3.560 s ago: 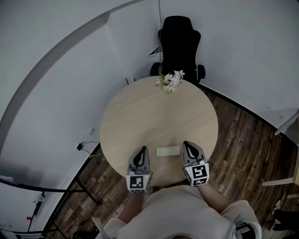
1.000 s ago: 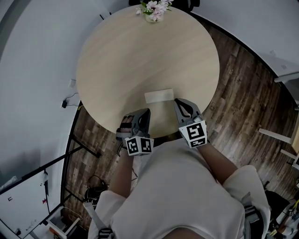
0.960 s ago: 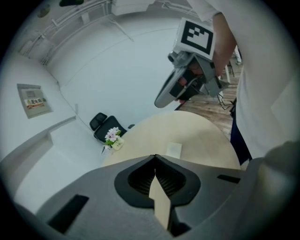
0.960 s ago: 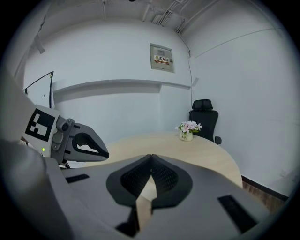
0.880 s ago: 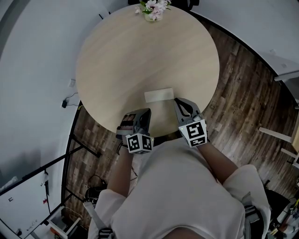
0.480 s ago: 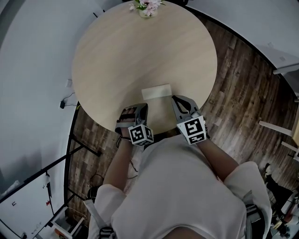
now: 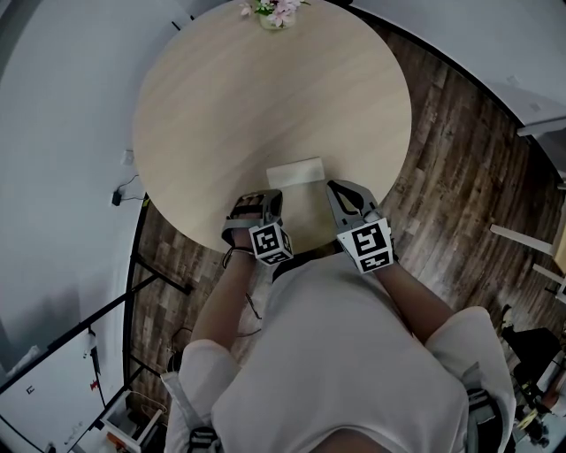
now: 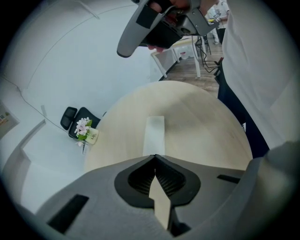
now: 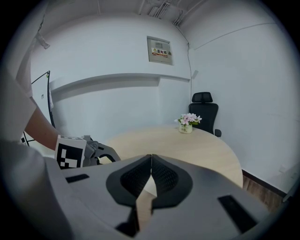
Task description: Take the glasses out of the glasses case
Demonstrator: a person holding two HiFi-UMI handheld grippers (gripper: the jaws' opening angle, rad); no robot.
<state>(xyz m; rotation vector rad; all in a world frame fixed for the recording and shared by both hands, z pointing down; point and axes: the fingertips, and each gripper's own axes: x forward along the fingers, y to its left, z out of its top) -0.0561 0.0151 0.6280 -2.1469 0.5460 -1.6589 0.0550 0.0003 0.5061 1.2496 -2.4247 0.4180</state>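
A pale, flat, closed glasses case (image 7: 296,172) lies on the round wooden table (image 7: 265,88) near its front edge. My left gripper (image 7: 257,198) hovers just short of the case, to its near left, with its jaws shut and nothing between them. In the left gripper view the case (image 8: 153,134) lies straight ahead of the closed tips (image 8: 154,156). My right gripper (image 7: 335,187) sits by the case's near right corner, also shut and empty. In the right gripper view its own jaws (image 9: 151,156) hide the case, and the left gripper (image 9: 80,152) shows at the left.
A small vase of pink flowers (image 7: 270,12) stands at the table's far edge, with a black office chair (image 9: 204,112) behind it. Wooden floor (image 7: 451,133) surrounds the table. White walls stand to the left and beyond.
My left gripper has come down toward the table's near edge and rolled, so its marker cube now faces differently. The right gripper and the case have stayed put.
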